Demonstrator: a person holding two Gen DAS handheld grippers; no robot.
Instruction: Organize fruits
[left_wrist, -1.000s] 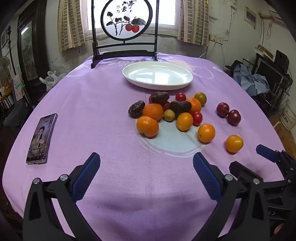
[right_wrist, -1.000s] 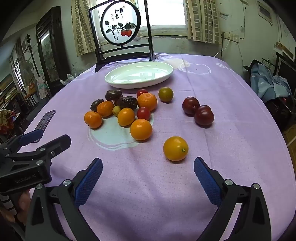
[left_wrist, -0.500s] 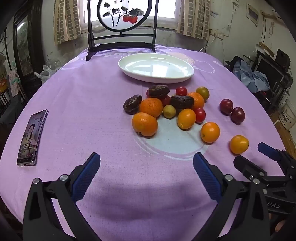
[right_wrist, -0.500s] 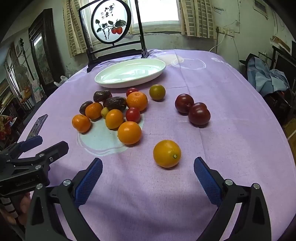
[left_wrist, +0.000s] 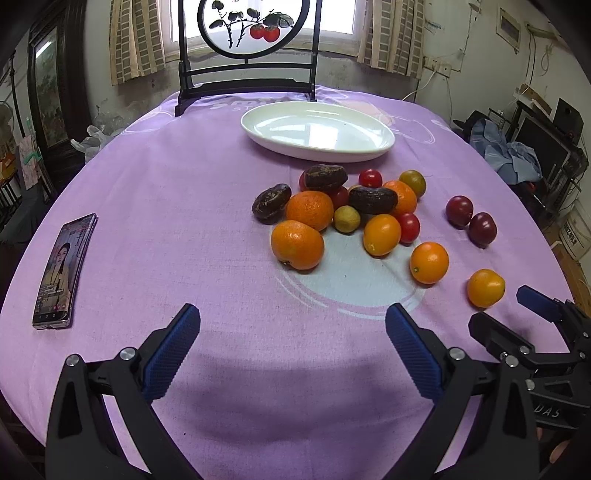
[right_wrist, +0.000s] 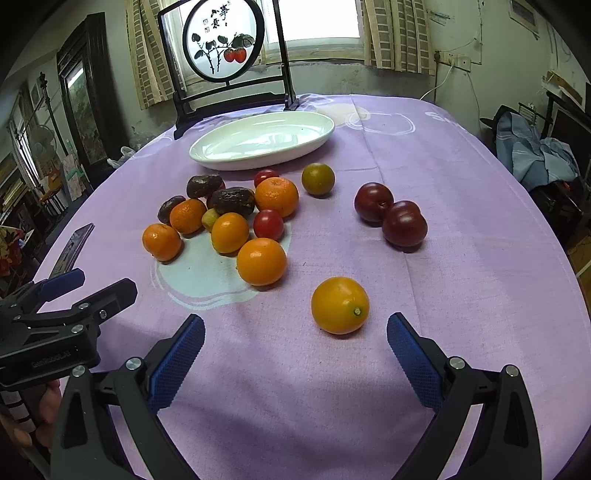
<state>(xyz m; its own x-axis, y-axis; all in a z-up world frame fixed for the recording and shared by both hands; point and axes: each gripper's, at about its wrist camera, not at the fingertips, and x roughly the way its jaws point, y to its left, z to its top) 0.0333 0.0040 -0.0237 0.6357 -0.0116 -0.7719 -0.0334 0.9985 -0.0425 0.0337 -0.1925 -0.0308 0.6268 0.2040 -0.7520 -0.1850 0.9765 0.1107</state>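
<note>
We saw glossy fruits mid-table before the empty white plate: six orange, two plums, three brown; both grippers, left and right, gaped, holding nothing.

Matt cloth, glossy dish, waxy fruit.
The woven purple tablecloth looks matt and slightly coarse; the oval white ceramic plate gleams; the round orange citrus fruit shines smoothly; the wrinkled dark-brown dates look leathery; textured blue rubber pads look dull.
</note>
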